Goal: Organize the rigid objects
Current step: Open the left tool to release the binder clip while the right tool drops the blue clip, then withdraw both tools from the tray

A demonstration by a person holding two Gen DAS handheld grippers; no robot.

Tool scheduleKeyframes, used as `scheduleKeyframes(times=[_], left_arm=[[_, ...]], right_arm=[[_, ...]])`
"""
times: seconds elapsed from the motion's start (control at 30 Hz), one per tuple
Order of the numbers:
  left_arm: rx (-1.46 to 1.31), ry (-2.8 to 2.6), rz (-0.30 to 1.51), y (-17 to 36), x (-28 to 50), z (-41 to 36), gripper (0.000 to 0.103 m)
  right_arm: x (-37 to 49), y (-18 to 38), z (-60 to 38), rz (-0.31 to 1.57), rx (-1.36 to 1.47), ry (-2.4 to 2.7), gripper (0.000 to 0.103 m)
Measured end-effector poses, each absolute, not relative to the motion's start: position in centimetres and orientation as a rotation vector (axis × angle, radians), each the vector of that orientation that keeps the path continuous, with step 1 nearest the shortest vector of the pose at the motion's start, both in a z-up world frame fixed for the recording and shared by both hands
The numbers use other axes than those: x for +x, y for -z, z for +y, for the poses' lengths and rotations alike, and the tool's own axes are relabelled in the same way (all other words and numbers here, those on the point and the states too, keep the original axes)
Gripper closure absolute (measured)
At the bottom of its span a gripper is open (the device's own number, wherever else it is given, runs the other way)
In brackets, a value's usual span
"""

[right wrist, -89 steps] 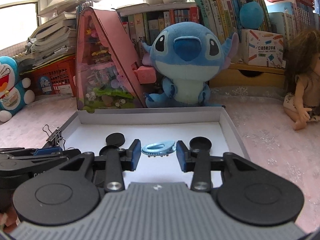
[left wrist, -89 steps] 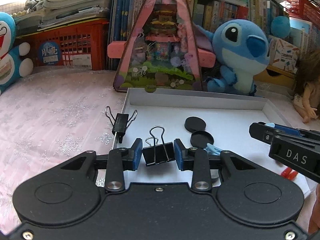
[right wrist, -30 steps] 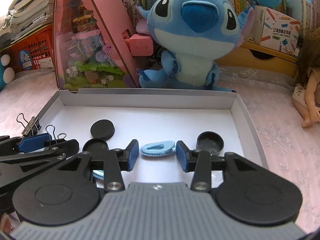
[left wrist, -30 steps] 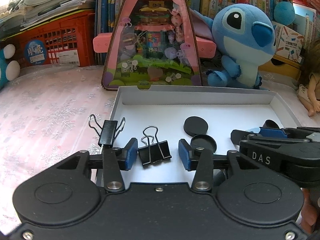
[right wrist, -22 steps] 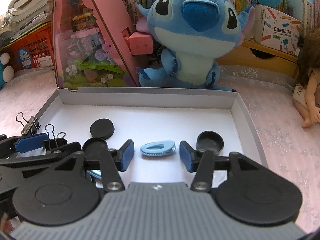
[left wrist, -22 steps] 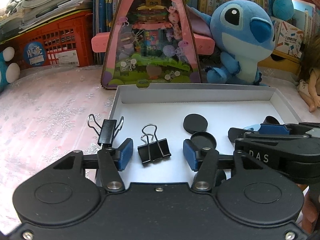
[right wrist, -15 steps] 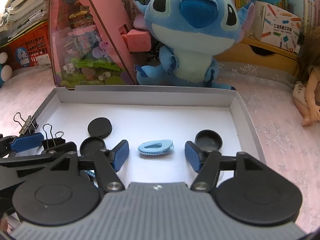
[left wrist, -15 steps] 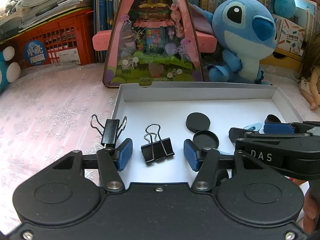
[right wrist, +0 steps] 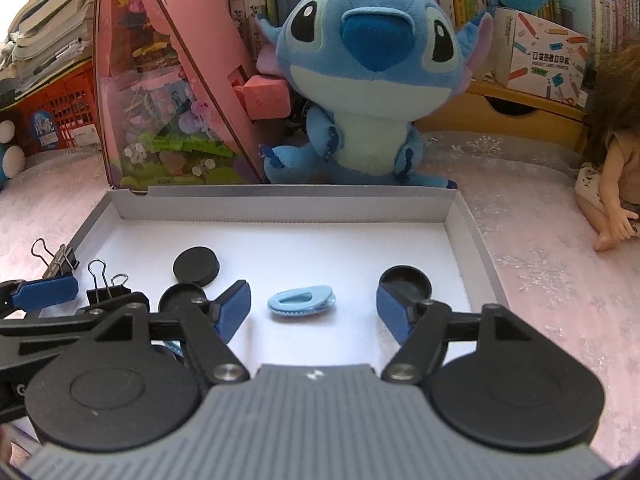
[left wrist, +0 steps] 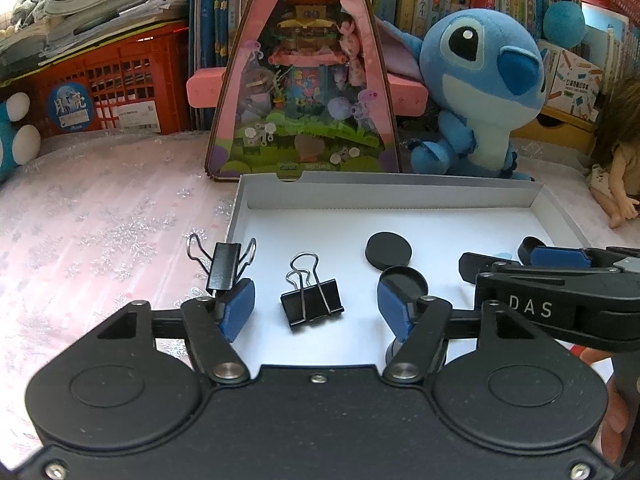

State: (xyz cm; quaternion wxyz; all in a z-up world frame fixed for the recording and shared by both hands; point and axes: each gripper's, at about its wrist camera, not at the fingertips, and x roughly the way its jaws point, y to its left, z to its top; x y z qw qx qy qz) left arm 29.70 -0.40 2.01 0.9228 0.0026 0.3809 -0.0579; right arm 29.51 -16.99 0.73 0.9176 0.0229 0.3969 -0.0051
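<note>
A black binder clip (left wrist: 312, 300) lies free on the floor of the white tray (left wrist: 384, 196), between the blue pads of my left gripper (left wrist: 316, 306), whose jaws are opening clear of it. A second binder clip (left wrist: 224, 266) is clamped on the tray's left rim. In the right wrist view a light blue clip (right wrist: 301, 300) lies in the tray (right wrist: 280, 204) between the pads of my right gripper (right wrist: 314, 308), also opening, apart from it. Black round caps (right wrist: 196, 266) (right wrist: 405, 280) lie around it.
A pink triangular toy house (left wrist: 304, 80) and a blue plush (left wrist: 480, 92) stand right behind the tray. A red crate (left wrist: 100, 88) and books line the back. A doll (right wrist: 612, 176) sits at the right. Pink snowflake cloth (left wrist: 100, 232) covers the surface.
Both grippers have spread their jaws wider, letting go of the binder clip and the blue clip, which now rest in the tray. Three seconds ago the left jaws gripped the binder clip.
</note>
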Motion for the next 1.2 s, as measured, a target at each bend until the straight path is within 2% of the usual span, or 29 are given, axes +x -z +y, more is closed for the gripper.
scheduleKeyframes(times=[0.43, 0.6, 1.2], left_arm=[[-0.001, 0.136, 0.744, -3.2, 28.5, -0.4, 0.028], [0.004, 0.132, 0.725, -3.6, 27.9, -0.6, 0.021], [-0.022, 0.163, 0.643, -6.5, 24.1, -0.2, 0.020]], right_arm=[[28.1, -2.0, -17.4, 0.747, 0.023, 0.025, 0.018], [27.5, -2.3, -17.6, 0.729, 0.007, 0.036, 0.016], [23.7, -5.0, -18.0, 0.642, -0.003, 0.052, 0.008]])
